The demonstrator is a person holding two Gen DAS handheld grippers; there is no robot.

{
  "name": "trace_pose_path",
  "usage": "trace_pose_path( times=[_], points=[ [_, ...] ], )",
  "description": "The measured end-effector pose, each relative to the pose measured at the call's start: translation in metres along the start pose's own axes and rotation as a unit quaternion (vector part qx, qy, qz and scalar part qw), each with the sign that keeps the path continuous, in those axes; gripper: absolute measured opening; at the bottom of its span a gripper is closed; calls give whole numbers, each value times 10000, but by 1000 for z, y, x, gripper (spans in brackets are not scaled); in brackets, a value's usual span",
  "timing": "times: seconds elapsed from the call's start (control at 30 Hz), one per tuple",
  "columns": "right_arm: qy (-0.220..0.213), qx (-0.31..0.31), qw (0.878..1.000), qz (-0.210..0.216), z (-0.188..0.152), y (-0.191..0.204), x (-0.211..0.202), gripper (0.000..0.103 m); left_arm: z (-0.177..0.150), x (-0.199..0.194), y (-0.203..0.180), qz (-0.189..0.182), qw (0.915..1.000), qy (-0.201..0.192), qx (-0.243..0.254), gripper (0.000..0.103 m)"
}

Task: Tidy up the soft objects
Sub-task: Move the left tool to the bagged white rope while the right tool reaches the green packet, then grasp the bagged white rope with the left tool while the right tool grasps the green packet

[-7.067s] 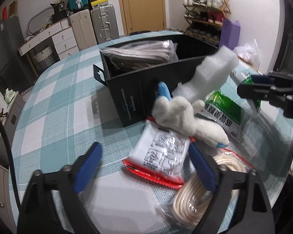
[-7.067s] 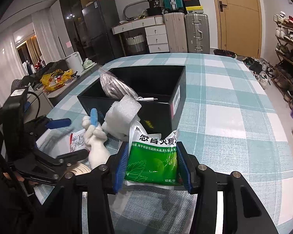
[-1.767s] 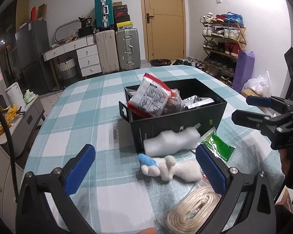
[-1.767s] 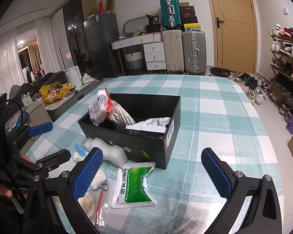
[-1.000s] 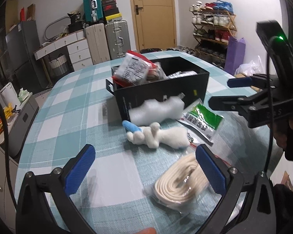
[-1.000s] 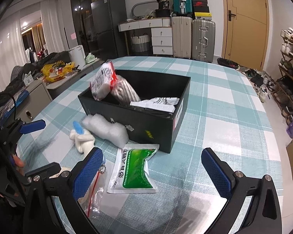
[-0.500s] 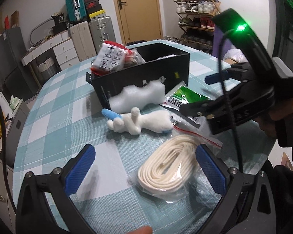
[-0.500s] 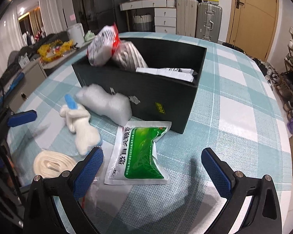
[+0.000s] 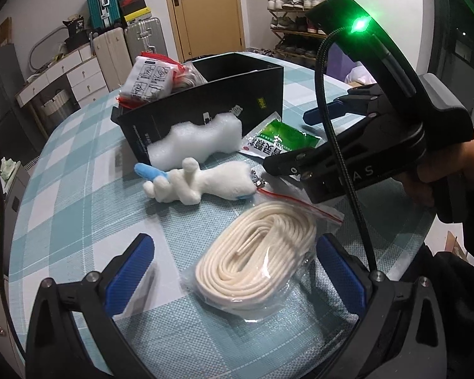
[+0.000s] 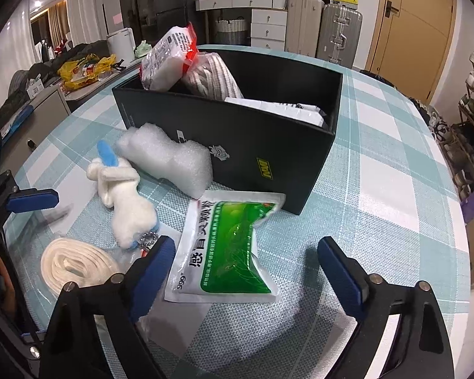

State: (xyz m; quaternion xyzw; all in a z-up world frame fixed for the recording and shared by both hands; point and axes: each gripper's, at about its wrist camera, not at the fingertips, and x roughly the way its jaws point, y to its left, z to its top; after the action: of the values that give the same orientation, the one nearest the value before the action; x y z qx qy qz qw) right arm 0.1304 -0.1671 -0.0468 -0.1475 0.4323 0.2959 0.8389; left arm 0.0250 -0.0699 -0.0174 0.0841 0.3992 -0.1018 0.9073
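While its jaws, just narrowing, straddle the green sachet [image 10: 233, 252] without gripping, the right gripper [image 10: 246, 271] hovers; the left gripper [image 9: 233, 271] gapes over bagged cord [image 9: 259, 252]. Three packets fill the black box [image 10: 237, 139]; foam [image 10: 167, 158] and plush toy [image 10: 123, 202] remain outside.

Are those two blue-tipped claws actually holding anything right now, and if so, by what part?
Nothing is held. The left gripper stands open around the bagged rope; the right gripper, just closing slightly, straddles the green packet without pressing it.

Bare checked tablecloth [image 10: 391, 189] lies open right of the black box [image 10: 237, 145]. Before the box, foam block [image 10: 170, 158], plush toy [image 10: 126, 202], green packet [image 10: 227, 252] and bagged rope [image 9: 256, 255] crowd the near side.
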Motion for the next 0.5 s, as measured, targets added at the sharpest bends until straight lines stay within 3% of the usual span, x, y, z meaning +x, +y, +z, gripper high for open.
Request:
trace_pose_path(
  times=[0.3, 0.5],
  points=[
    [-17, 24, 9999, 99, 0, -2, -1, 92, -4, 6, -6, -55, 9998, 110, 173, 101],
    [-26, -14, 9999, 127, 0, -1, -1, 79, -5, 4, -8, -299, 9994, 92, 174, 86]
  ],
)
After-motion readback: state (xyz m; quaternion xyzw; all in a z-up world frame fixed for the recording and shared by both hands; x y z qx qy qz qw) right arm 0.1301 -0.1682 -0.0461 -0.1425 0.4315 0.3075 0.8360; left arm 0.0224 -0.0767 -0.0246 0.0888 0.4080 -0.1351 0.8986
